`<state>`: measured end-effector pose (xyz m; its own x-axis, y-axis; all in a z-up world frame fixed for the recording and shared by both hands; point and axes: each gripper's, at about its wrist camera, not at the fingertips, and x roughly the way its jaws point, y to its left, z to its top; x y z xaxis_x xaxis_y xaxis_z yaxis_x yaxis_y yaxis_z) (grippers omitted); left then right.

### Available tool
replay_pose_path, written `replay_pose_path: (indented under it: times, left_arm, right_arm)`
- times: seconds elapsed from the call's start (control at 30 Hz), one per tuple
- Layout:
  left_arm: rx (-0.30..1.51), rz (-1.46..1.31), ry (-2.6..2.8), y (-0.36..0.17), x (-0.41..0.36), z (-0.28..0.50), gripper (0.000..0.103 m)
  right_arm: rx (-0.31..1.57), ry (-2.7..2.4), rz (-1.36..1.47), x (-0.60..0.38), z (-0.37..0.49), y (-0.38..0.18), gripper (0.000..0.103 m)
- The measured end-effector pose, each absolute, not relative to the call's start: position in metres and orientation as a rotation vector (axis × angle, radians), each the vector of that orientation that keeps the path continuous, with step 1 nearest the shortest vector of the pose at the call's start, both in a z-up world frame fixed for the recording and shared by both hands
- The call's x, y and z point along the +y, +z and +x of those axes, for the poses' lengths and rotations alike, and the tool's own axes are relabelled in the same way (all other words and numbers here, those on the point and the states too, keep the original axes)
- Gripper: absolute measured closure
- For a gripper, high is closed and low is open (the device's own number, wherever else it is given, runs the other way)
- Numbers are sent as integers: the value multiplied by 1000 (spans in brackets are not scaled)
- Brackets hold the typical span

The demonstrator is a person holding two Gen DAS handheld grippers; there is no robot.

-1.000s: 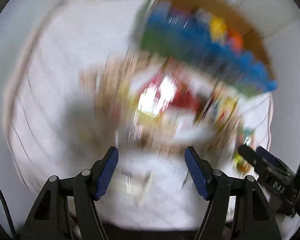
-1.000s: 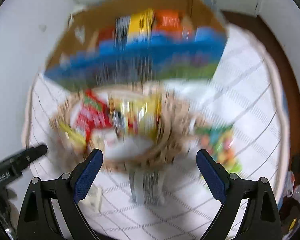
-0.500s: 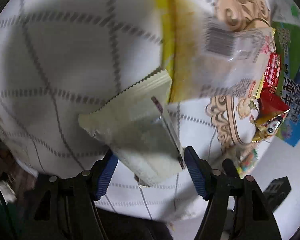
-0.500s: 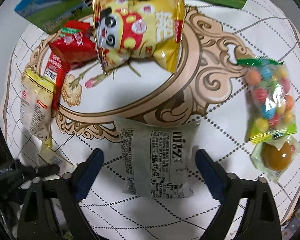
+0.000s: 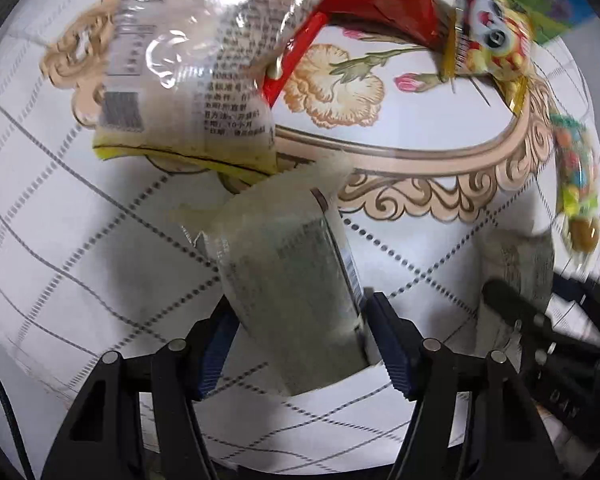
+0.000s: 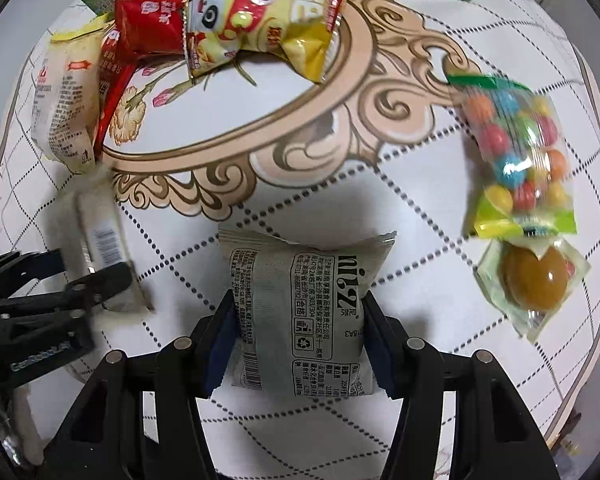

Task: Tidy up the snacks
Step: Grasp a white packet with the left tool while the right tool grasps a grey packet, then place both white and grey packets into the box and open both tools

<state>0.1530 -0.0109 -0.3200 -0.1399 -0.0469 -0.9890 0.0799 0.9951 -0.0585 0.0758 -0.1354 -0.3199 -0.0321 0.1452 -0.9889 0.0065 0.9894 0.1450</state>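
Near the table's (image 6: 480, 360) front edge, each gripper is clamped across a packet's narrow sides, apparently for lifting: right gripper (image 6: 298, 344) on the grey packet (image 6: 304, 312), left gripper (image 5: 300, 344) on the pale green packet (image 5: 288, 280).

grey snack packet (image 6: 304, 312) printed "niz", "A3"

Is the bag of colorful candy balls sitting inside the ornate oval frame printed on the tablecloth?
No, the candy ball bag lies outside the printed oval frame, on the checked part of the tablecloth to its right.
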Motion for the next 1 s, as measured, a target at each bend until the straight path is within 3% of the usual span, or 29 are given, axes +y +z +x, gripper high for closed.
replay_pose_path:
  times: [0.07, 0.17, 0.23, 0.27, 0.4, 0.57, 0.77, 0.87, 1.0]
  left_arm:
    - [1744, -126, -70, -328, 1, 158, 35]
    - [1743, -245, -23, -332, 9, 163, 35]
    - [1706, -188, -17, -328, 0, 164, 41]
    - [1685, -114, -28, -325, -9, 163, 44]
    - [1621, 107, -110, -316, -51, 149, 44]
    - [1647, 164, -141, -329, -86, 137, 42]
    - [1645, 137, -124, -330, -64, 150, 44]
    - [1638, 132, -116, -327, -18, 139, 45]
    - [1600, 128, -141, -291, -12, 140, 46]
  right_arm:
    - [1612, 105, 199, -145, 74, -321, 36]
    - [1616, 97, 274, -158, 74, -322, 35]
    - [1609, 90, 271, -163, 72, -321, 36]
    - [1604, 87, 259, -163, 72, -321, 43]
    - [1574, 84, 170, -142, 57, -321, 45]
    - [1584, 79, 145, -139, 46, -321, 43]
    - [1628, 80, 120, -126, 54, -335, 39]
    - [1612, 79, 98, -121, 49, -336, 46]
    - [1566, 97, 104, -122, 48, -319, 47]
